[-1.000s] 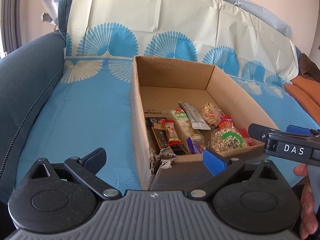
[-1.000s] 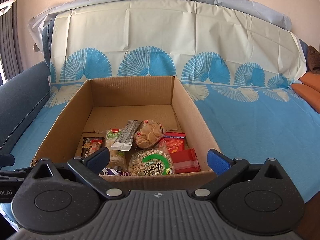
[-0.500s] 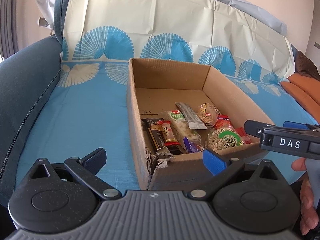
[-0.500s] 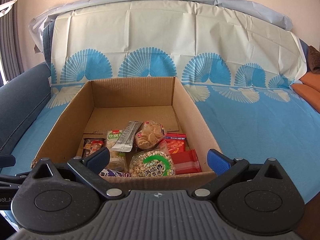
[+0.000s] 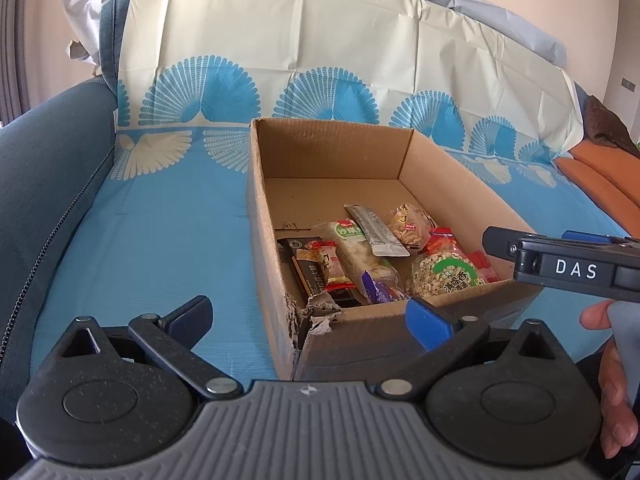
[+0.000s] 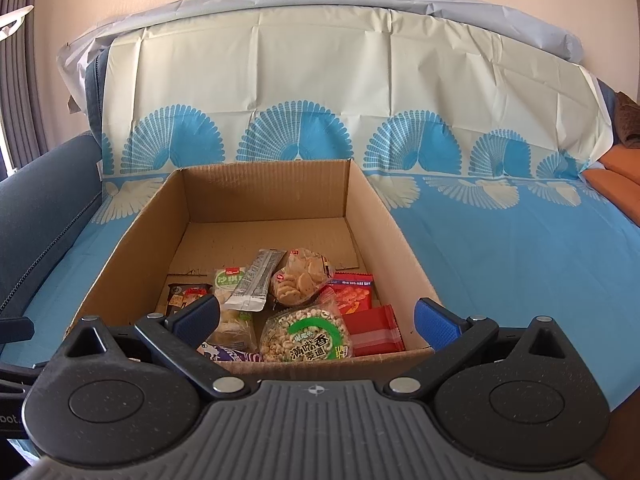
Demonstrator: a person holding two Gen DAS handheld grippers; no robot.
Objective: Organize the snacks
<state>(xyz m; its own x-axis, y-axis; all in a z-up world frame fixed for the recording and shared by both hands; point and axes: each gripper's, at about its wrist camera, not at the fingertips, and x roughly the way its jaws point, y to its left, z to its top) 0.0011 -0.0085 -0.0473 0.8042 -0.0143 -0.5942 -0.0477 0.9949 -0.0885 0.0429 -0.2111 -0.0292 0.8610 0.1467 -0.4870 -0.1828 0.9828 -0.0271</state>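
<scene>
Box: open cardboard box [image 6: 372,216] on the blue patterned cover [image 6: 520,256]; its near-left corner is torn, seen only from the left wrist.
Snacks: all lie in the box's near half; puffed-grain bag [image 6: 306,336] against the near wall, red packets [image 6: 372,330] to its right, biscuit bag [image 6: 300,282] behind it.
Left gripper [image 5: 308,316]: jaws wide apart, empty, at the box's torn corner.
Right gripper [image 6: 318,318]: jaws wide apart, empty, before the box's near wall.
Left view only: a hand [image 5: 616,384] right of the box.

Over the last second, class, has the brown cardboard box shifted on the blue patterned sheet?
No. The brown cardboard box keeps its place against the fan prints on the blue patterned sheet; only the cameras drifted slightly.
</scene>
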